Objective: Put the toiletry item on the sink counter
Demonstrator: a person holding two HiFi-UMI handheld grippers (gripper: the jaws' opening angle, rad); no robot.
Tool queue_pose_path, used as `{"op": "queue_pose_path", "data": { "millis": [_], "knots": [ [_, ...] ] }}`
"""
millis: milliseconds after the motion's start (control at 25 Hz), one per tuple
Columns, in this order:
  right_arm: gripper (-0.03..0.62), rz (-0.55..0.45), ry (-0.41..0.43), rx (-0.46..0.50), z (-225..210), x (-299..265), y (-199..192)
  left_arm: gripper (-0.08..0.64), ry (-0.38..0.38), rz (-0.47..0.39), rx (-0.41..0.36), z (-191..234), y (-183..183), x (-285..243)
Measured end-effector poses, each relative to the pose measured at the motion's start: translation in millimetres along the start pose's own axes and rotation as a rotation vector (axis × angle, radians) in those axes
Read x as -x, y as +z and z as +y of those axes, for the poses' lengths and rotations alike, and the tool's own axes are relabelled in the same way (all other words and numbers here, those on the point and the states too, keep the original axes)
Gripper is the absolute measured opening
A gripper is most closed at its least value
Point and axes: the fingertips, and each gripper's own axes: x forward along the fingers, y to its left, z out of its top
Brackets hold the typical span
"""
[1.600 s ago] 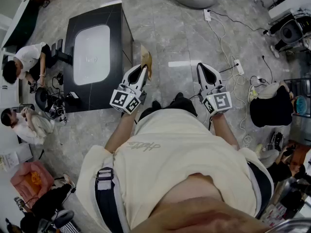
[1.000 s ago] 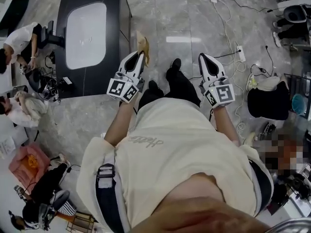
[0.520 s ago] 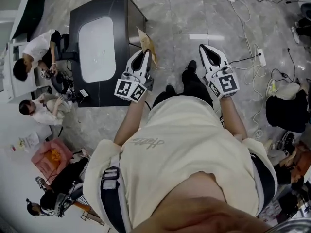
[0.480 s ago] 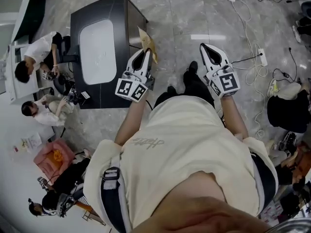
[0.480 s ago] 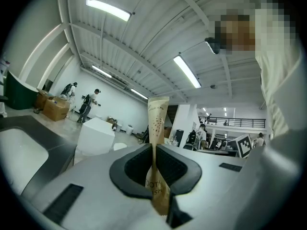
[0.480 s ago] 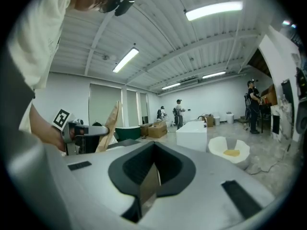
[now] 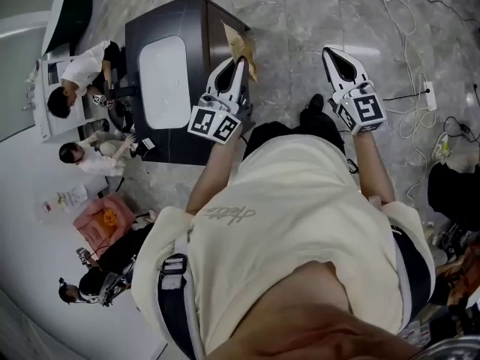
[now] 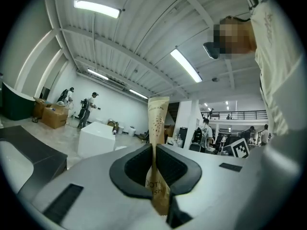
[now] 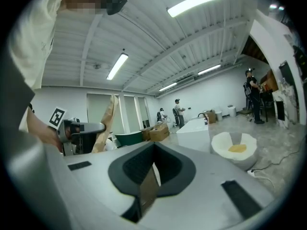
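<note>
Head view has the bench (image 7: 161, 25) drawn closer, now just beside the left gripper (image 7: 239, 62), whose jaws pinch the pouch (image 7: 238, 42). The right gripper (image 7: 335, 53) has its jaws closed and empty. Placing looks near.

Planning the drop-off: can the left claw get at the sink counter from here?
Probably yes: the left claw, shut on the tan tube, is right by the black sink counter; nothing shows between them.
</note>
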Motion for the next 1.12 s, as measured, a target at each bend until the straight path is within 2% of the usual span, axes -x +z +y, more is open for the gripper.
{"op": "queue_pose_path", "data": {
  "millis": [240,480,600,680,800,1000,1120],
  "knots": [
    [-0.006,0.077,0.058,-0.060,-6,-24,-24,0.028,0.099,0.007,0.072,33,-5,-8],
    [-0.006,0.106,0.095,-0.004,-2,-77,-17,0.028,0.122,-0.007,0.090,84,-4,-27],
    [-0.006,0.129,0.112,0.134,4,-109,-2,0.028,0.085,-0.016,0.100,108,-5,-45],
    [-0.006,0.122,0.125,0.183,4,-135,13,0.028,0.059,-0.014,0.117,129,-6,-66],
    [-0.006,0.107,0.137,0.156,-1,-177,35,0.028,0.013,-0.028,0.120,158,5,-104],
    [-0.006,0.074,0.167,0.156,0,-263,77,0.028,-0.048,-0.100,0.108,212,47,-149],
    [-0.006,0.035,0.148,0.125,1,-313,97,0.028,-0.074,-0.077,0.036,249,59,-158]
  ]
}}
